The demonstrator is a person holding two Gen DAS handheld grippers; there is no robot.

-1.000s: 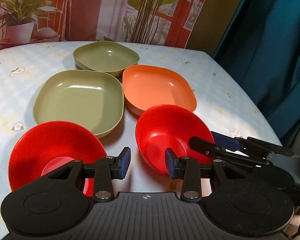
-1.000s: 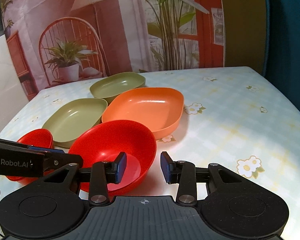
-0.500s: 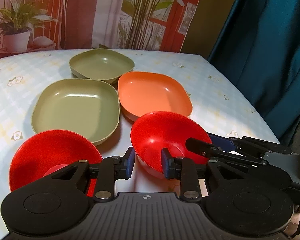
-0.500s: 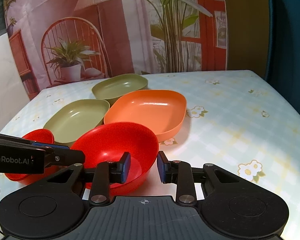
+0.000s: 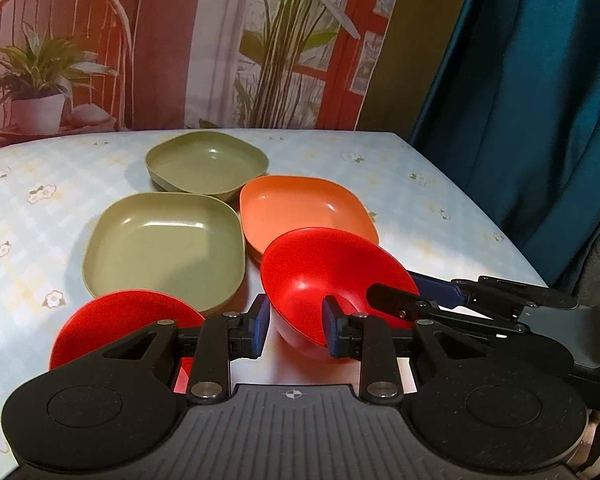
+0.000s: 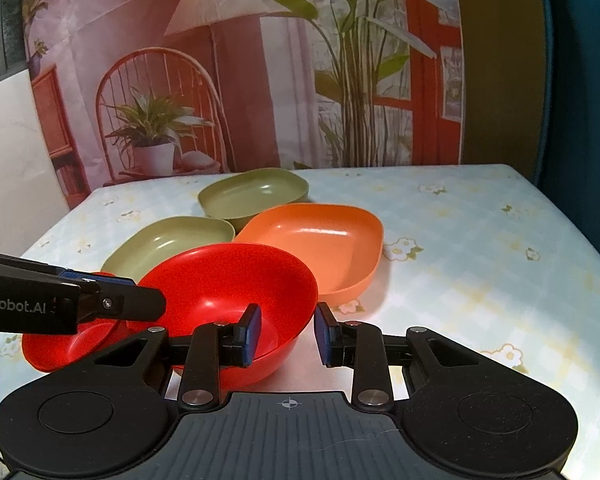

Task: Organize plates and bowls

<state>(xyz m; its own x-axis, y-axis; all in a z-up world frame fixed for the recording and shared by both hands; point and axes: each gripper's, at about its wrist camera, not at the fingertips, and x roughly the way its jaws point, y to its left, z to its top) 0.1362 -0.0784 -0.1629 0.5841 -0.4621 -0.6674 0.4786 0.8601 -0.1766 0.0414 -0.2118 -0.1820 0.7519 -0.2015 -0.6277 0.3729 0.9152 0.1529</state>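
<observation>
A red bowl [image 5: 332, 276] is tilted and lifted near the table's front, in front of an orange plate [image 5: 300, 208]. My left gripper [image 5: 294, 330] has its jaws on either side of the bowl's left rim, which fills the gap. My right gripper [image 6: 287, 334] has its jaws on either side of the same bowl's [image 6: 236, 288] right rim. A second red bowl [image 5: 120, 320] sits at the front left, partly hidden behind my left gripper. Two green plates [image 5: 164, 244] [image 5: 208, 164] lie beyond, next to the orange plate [image 6: 320, 244].
The table [image 6: 480, 248] has a light floral cloth. A dark teal curtain [image 5: 520, 80] hangs close to its right edge. A printed backdrop with plants and a chair stands behind the far edge.
Both grippers have narrowed onto the near red bowl's rim. The bowl has tipped and come up off the cloth, and both cameras have risen.
</observation>
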